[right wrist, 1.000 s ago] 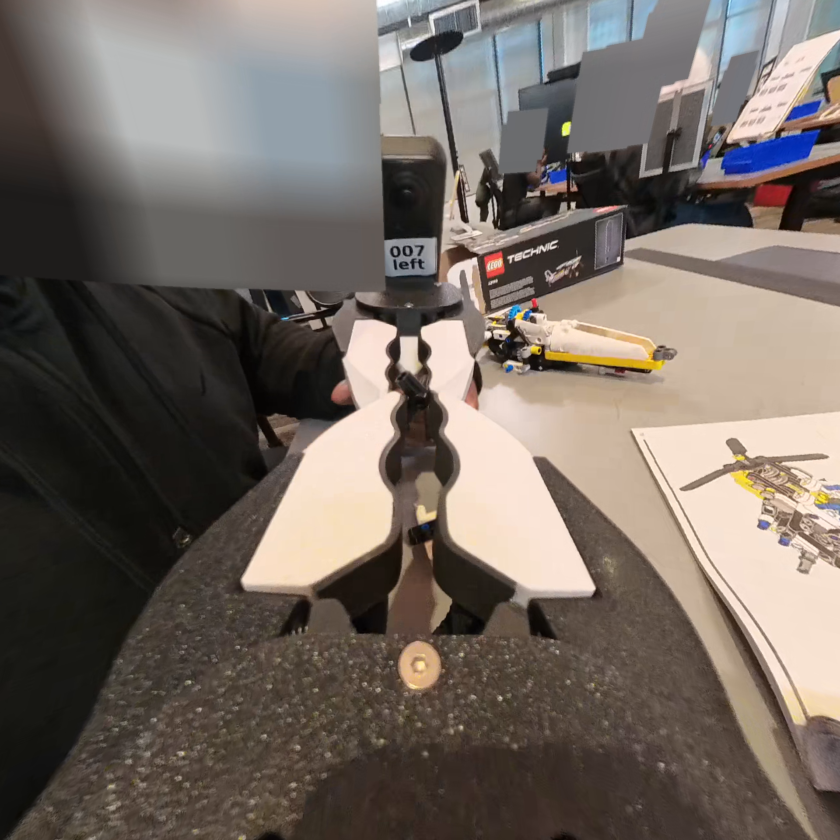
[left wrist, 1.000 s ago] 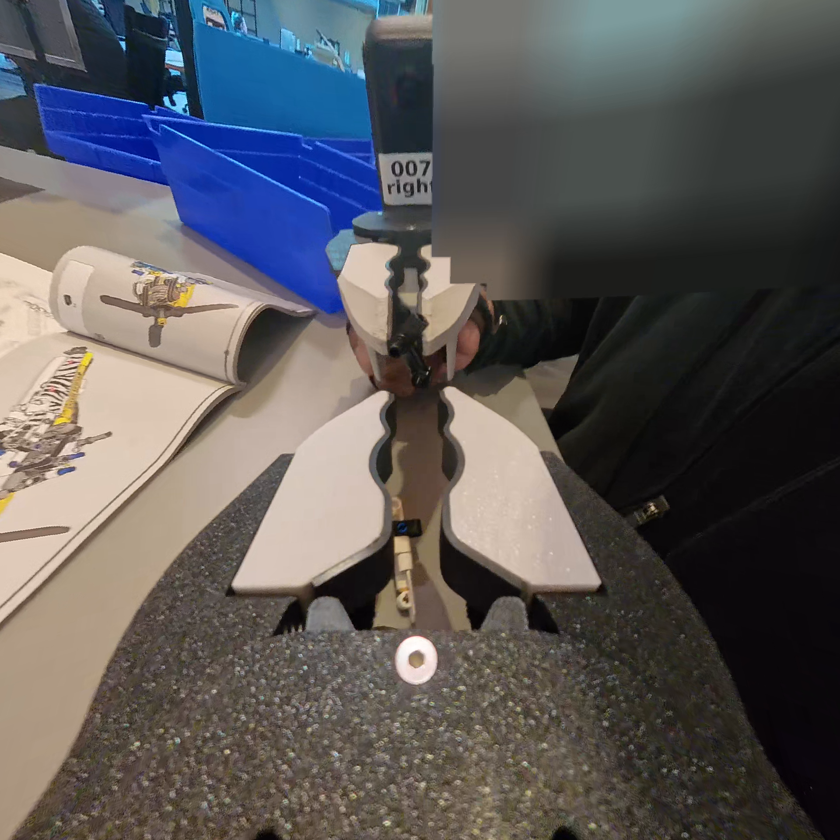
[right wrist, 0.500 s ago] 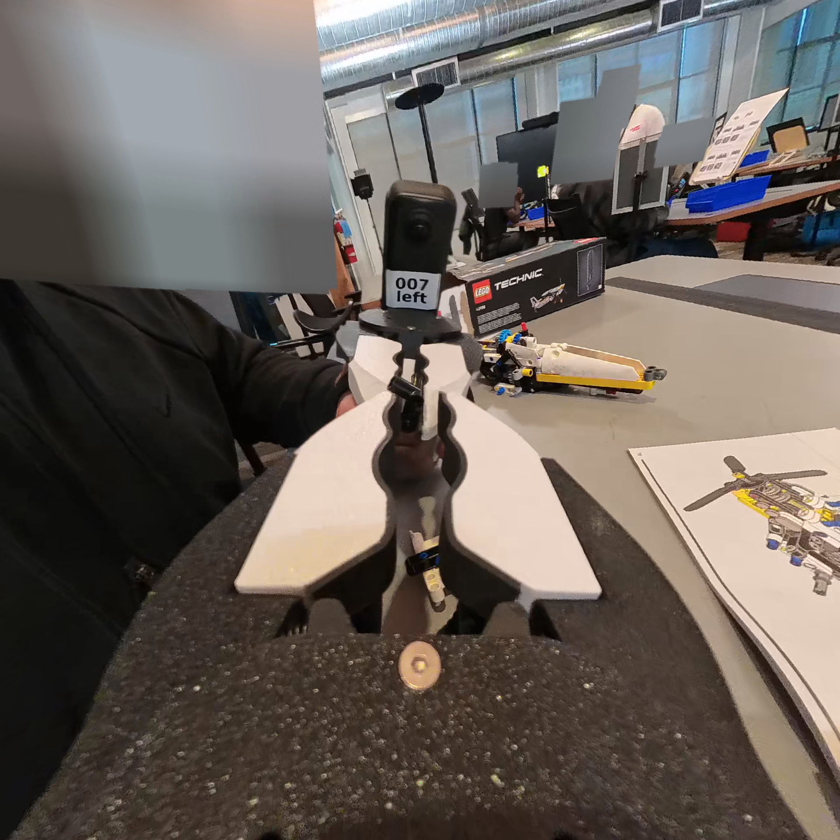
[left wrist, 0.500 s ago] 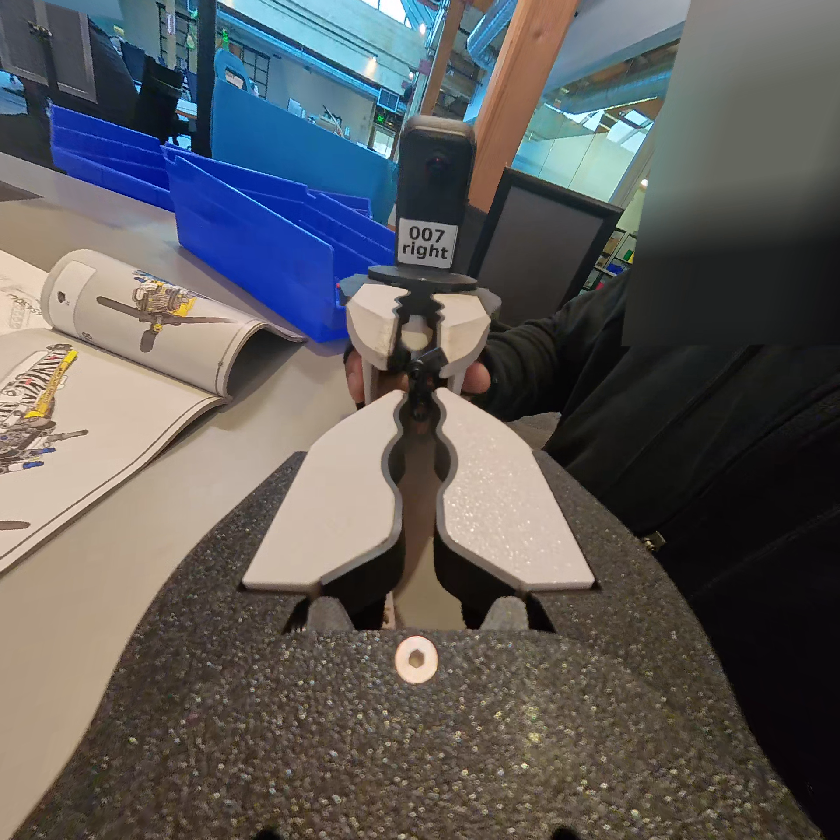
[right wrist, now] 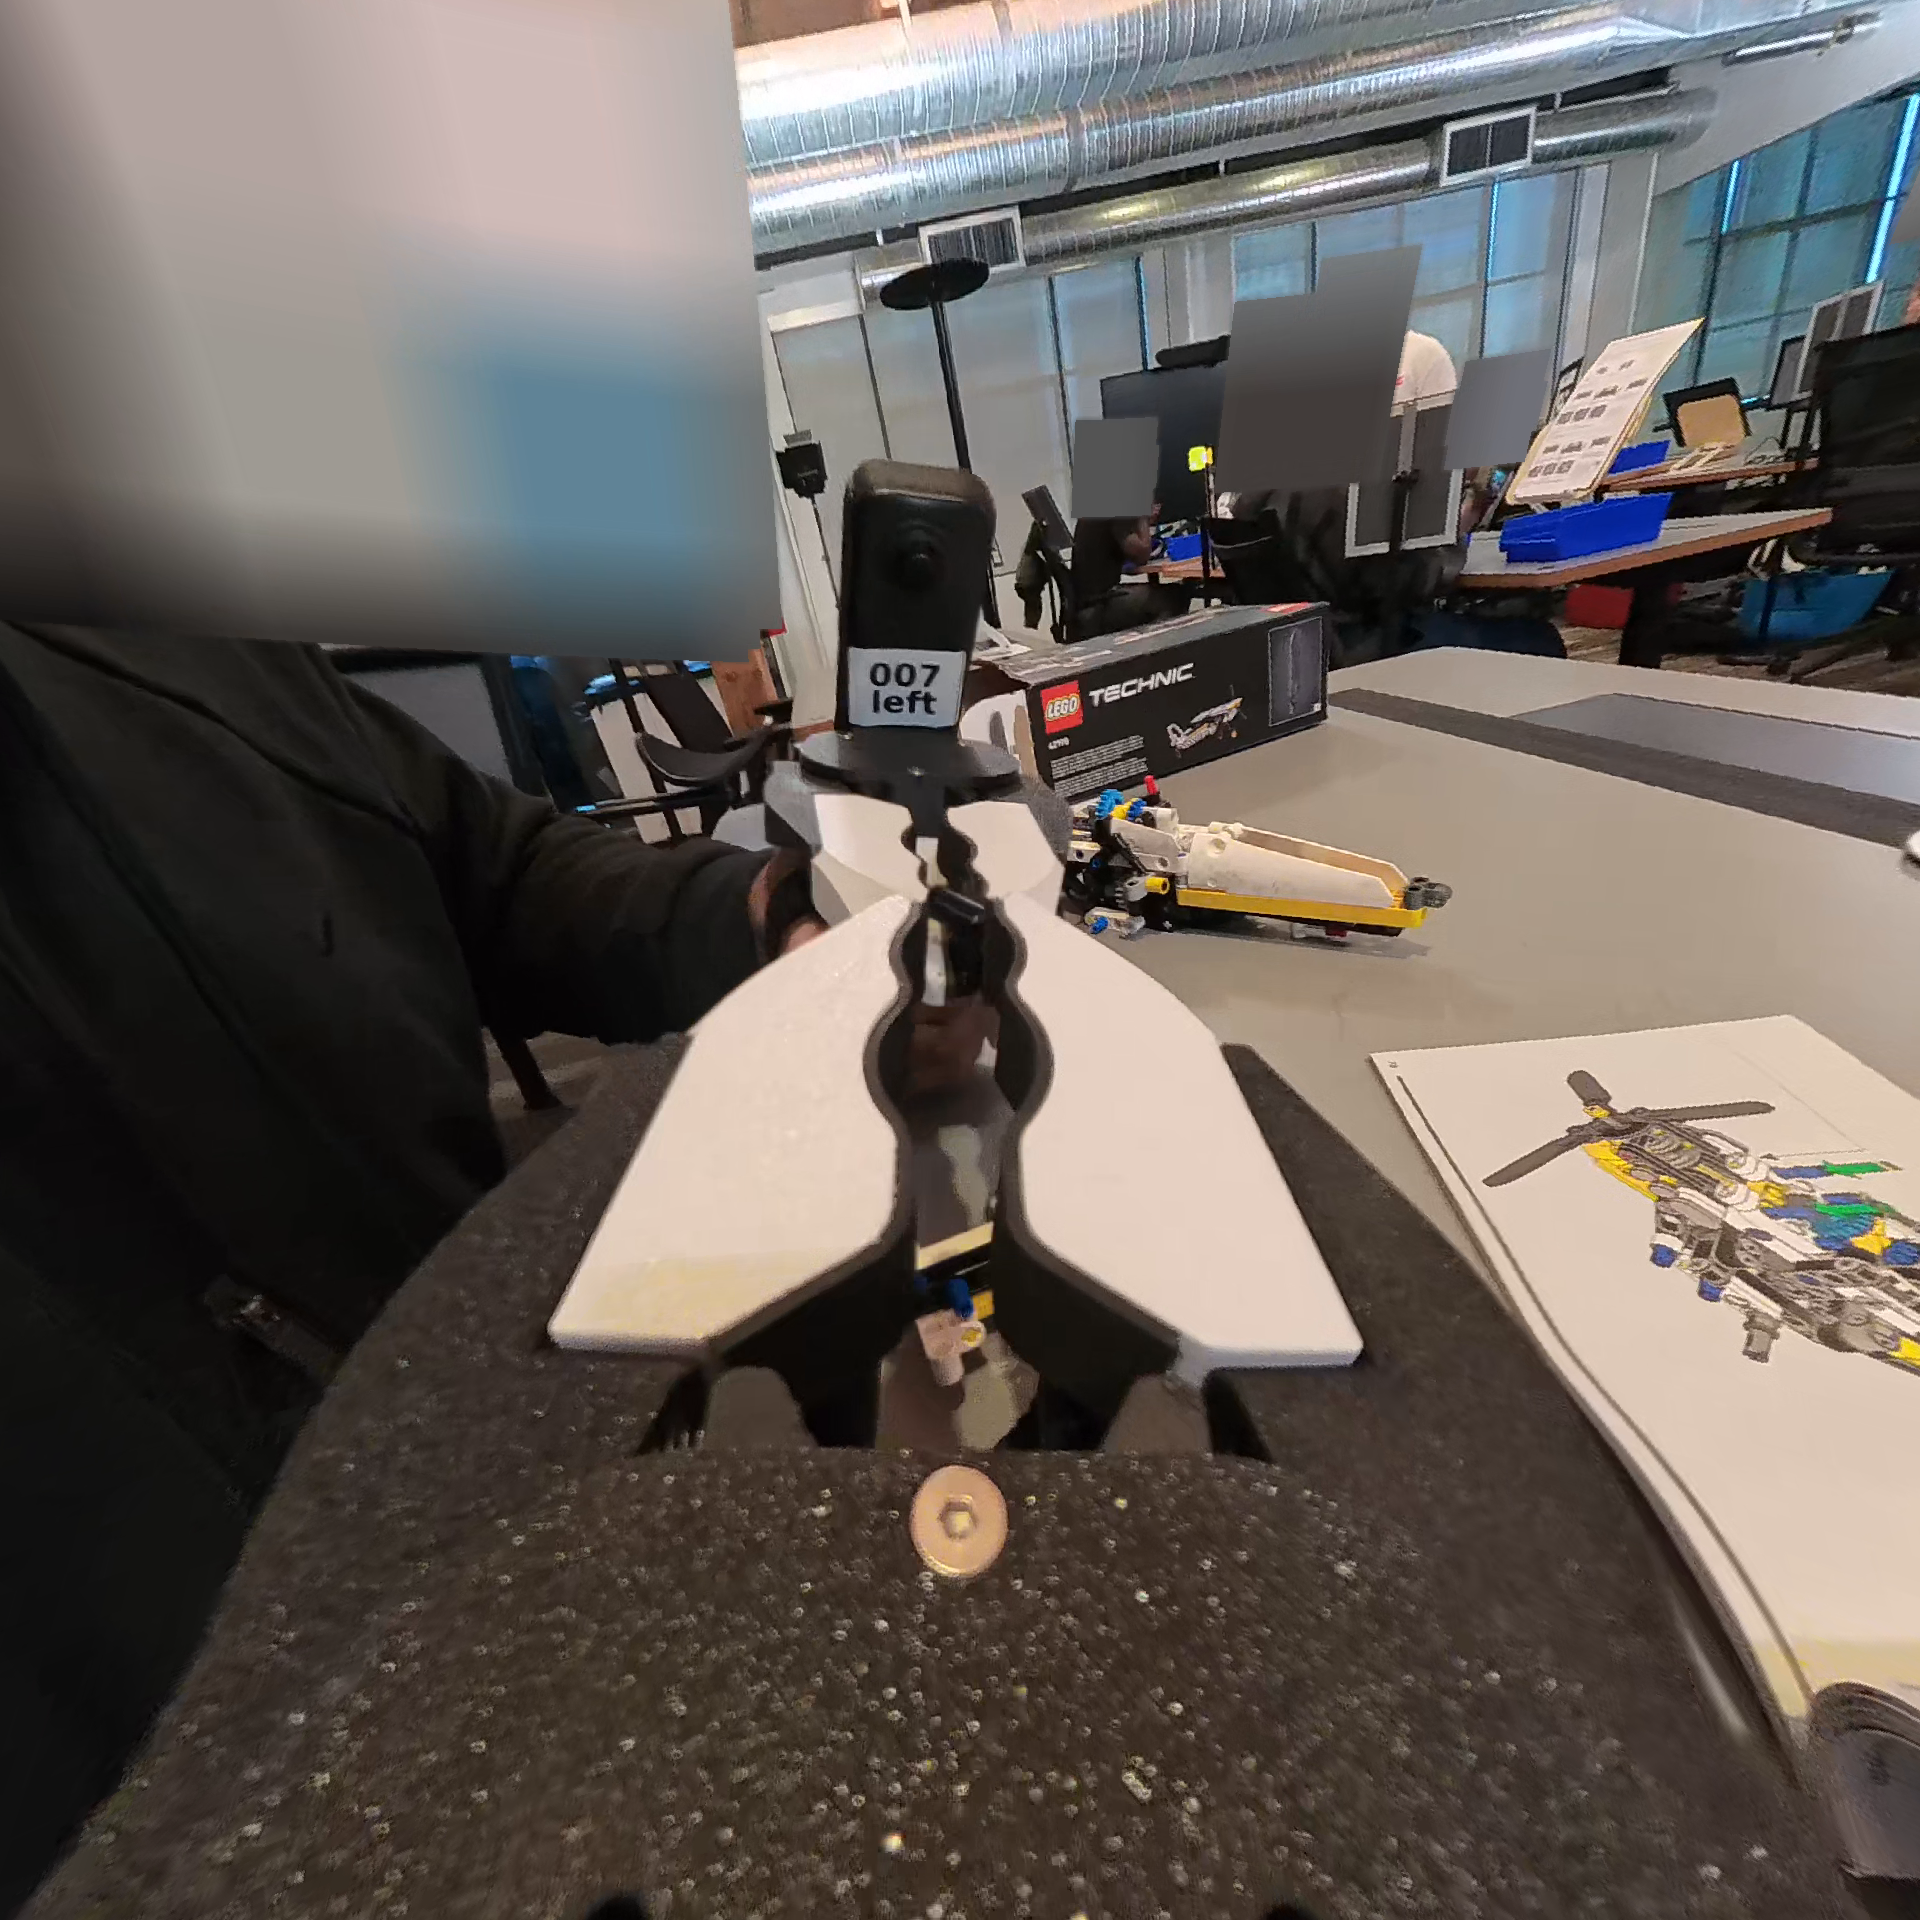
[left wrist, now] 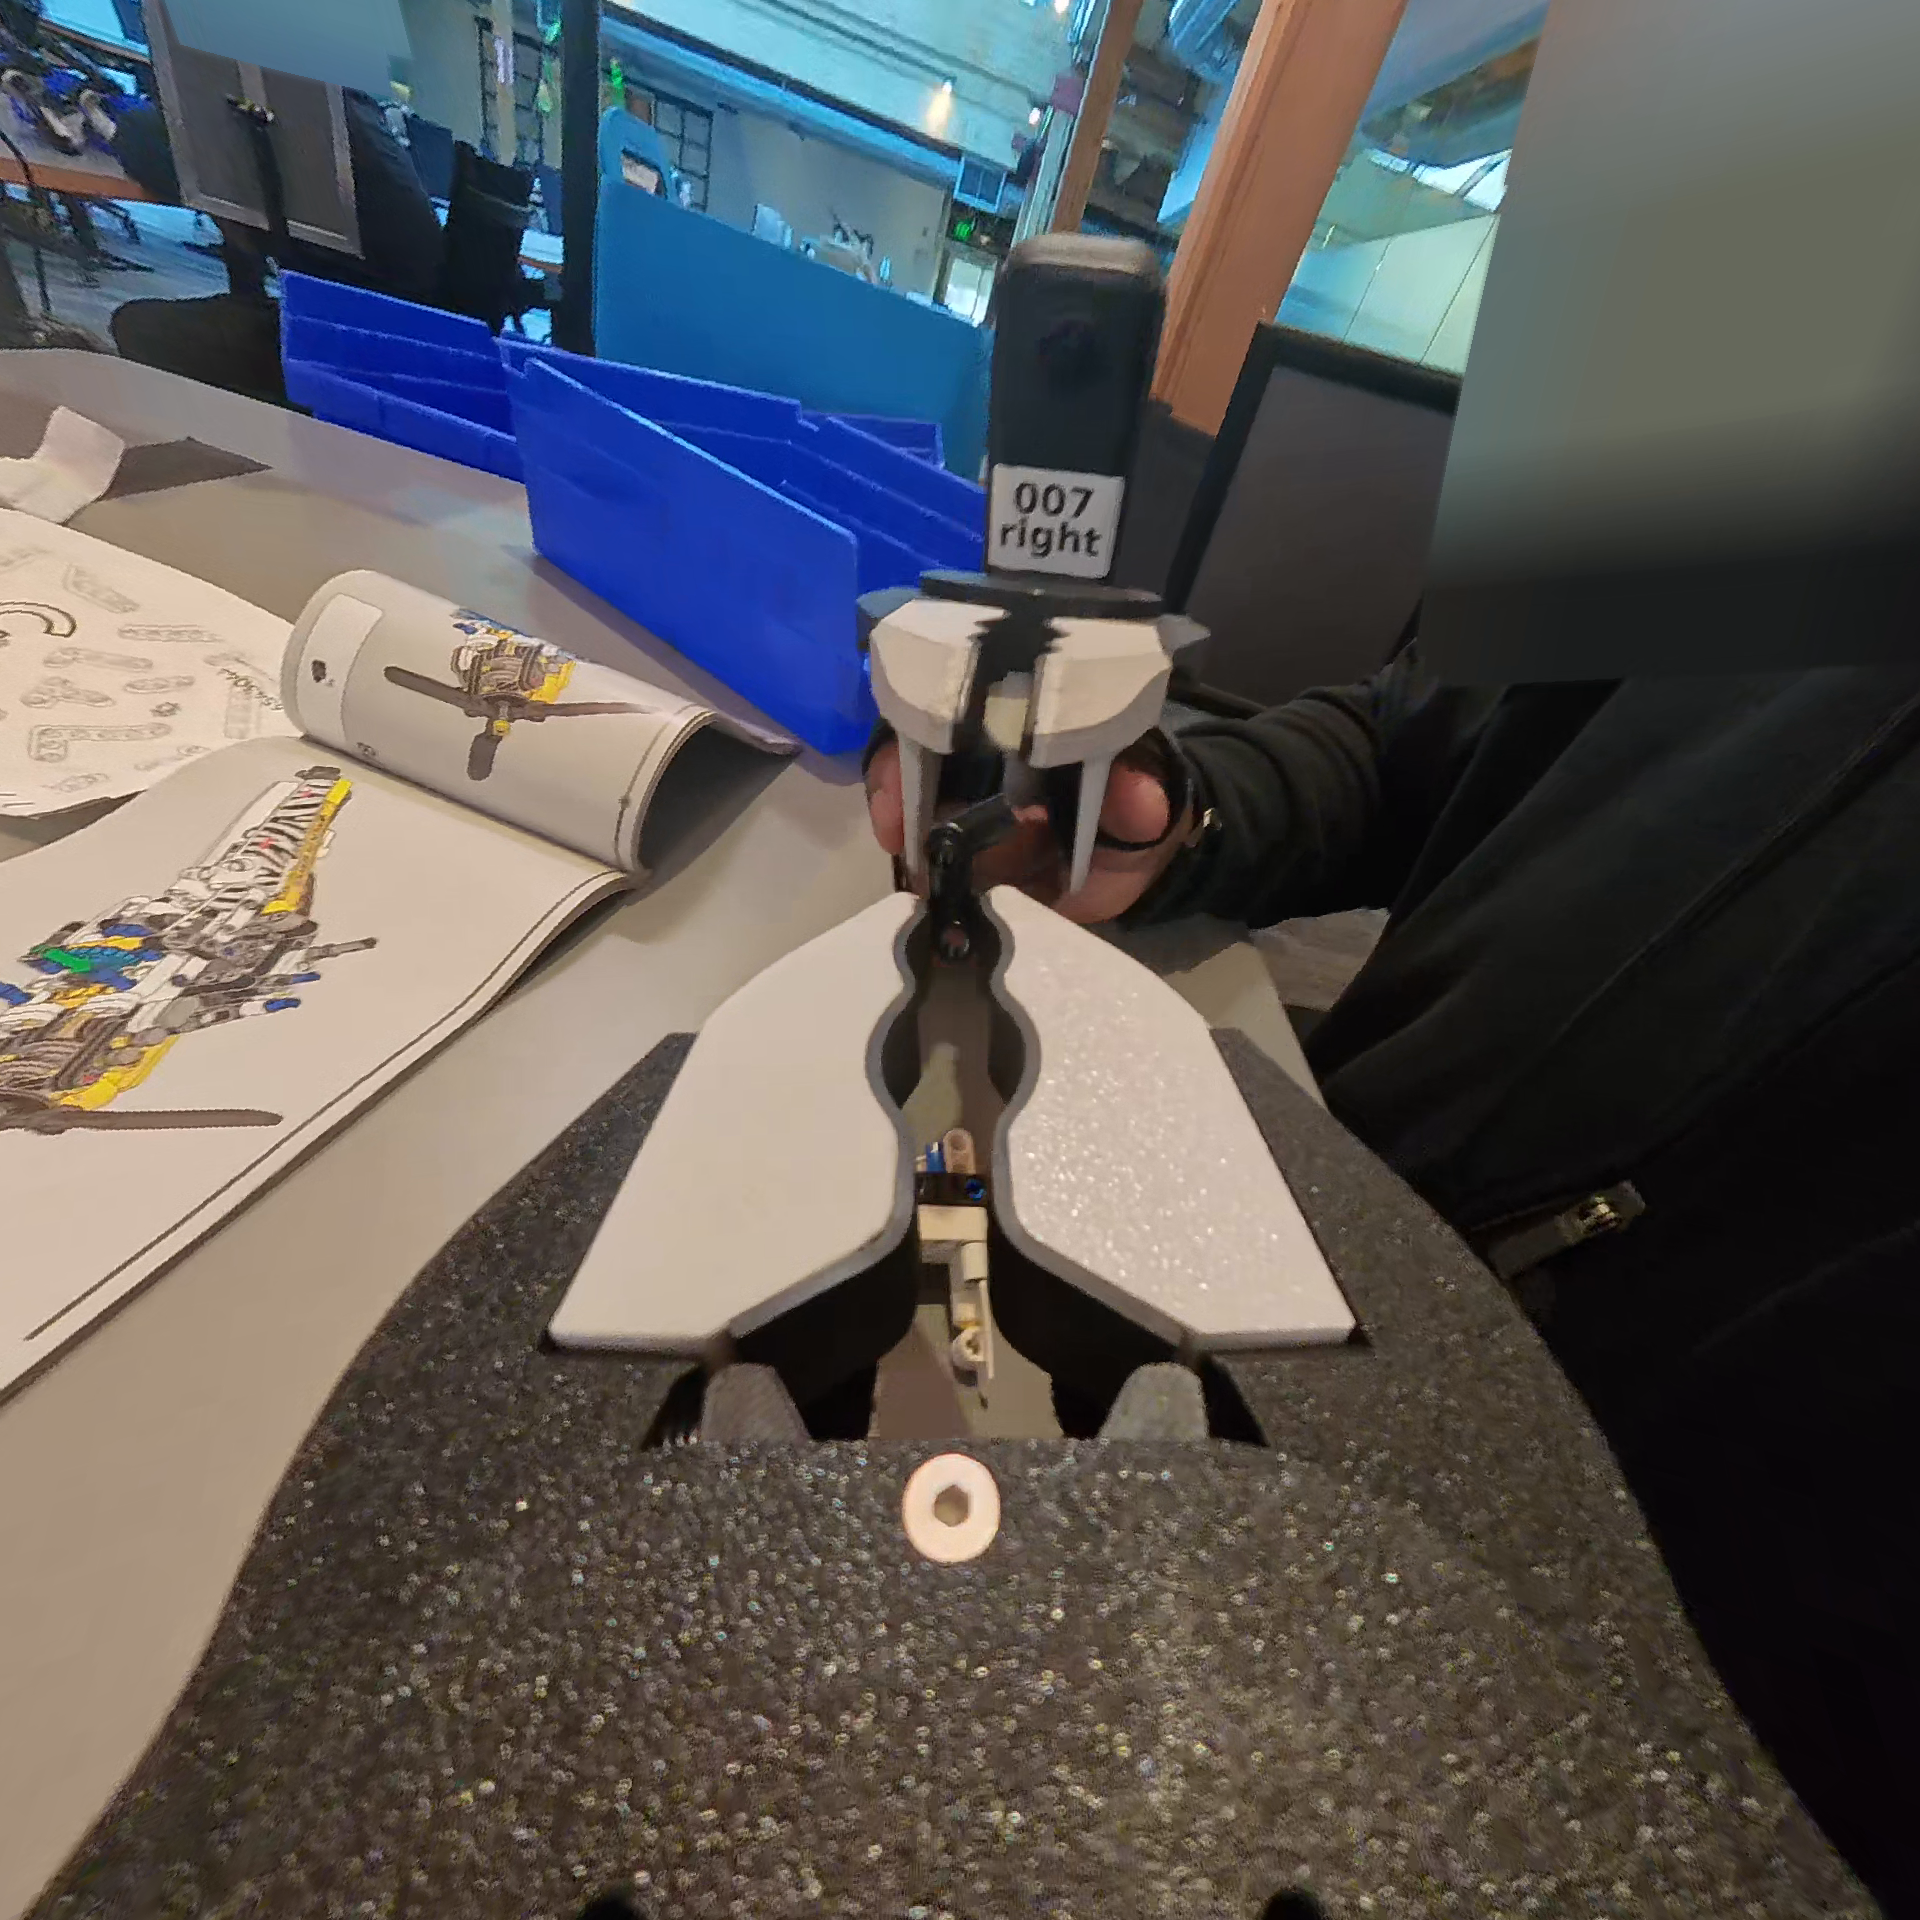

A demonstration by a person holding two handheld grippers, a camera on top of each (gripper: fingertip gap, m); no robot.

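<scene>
My two grippers face each other tip to tip above the grey table (left wrist: pixel 727 894). A small black connector piece (left wrist: pixel 954 894) sits between them. My left gripper (left wrist: pixel 951 925) is shut on its lower end. The piece's angled upper end reaches into my right gripper (left wrist: pixel 997 831), which shows beyond with a hand behind it. In the right wrist view my right gripper (right wrist: pixel 951 920) is shut on the same black piece (right wrist: pixel 956 909), and my left gripper (right wrist: pixel 935 862) shows just beyond. A small beige and blue assembly (left wrist: pixel 961 1236) lies on the table under the fingers.
An open instruction booklet (left wrist: pixel 312 935) lies to the left, with blue bins (left wrist: pixel 675 551) behind it. A white and yellow model body (right wrist: pixel 1257 883), a black box (right wrist: pixel 1174 707) and another booklet page (right wrist: pixel 1714 1247) lie on the table (right wrist: pixel 1610 831). A person's black sleeve (left wrist: pixel 1455 831) is close by. The grippers are tip to tip, or close to it.
My left gripper has closed on the black piece that the right one held. My right gripper opened a little and closed on it again. Both have lifted and tilted upward.
</scene>
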